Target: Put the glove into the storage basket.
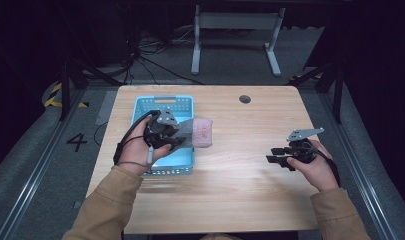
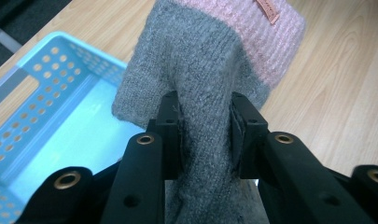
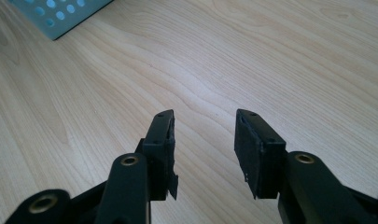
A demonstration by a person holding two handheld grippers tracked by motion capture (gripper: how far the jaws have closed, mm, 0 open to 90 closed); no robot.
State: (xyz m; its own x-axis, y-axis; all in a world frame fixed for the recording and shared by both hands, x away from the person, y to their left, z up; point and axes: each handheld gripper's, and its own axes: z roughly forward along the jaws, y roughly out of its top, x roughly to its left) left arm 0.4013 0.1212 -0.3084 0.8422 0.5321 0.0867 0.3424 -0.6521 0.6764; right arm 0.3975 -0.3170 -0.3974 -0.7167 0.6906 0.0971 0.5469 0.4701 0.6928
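Plainly, the work in hand: moving a knitted sock between the blue basket and the desk — which way it is going cannot be told.
Sock: the grey-and-pink sock (image 2: 210, 70) hangs in the air, its grey part clamped, its pink cuff out over the basket's right rim and the wood beyond.
Left gripper: the left gripper (image 2: 205, 135) has its fingers (image 2: 170, 135) closed on the grey knit, pinching the cloth from both sides.
Right gripper: the right gripper (image 3: 203, 144) sits low over bare wood at the desk's right side, fingers apart with nothing between them.
Done: the sock is gripped and lifted clear of any surface.
Left: setting it down and letting go — I judge the job about half through.
Basket: the blue basket (image 1: 140, 107), perforated, stands on the left half of the desk (image 1: 250, 195); its floor looks bare where it can be seen.
Around: a round grommet hole (image 1: 244, 99) near the far edge.
In the way: nothing lies on the wood beside the basket.
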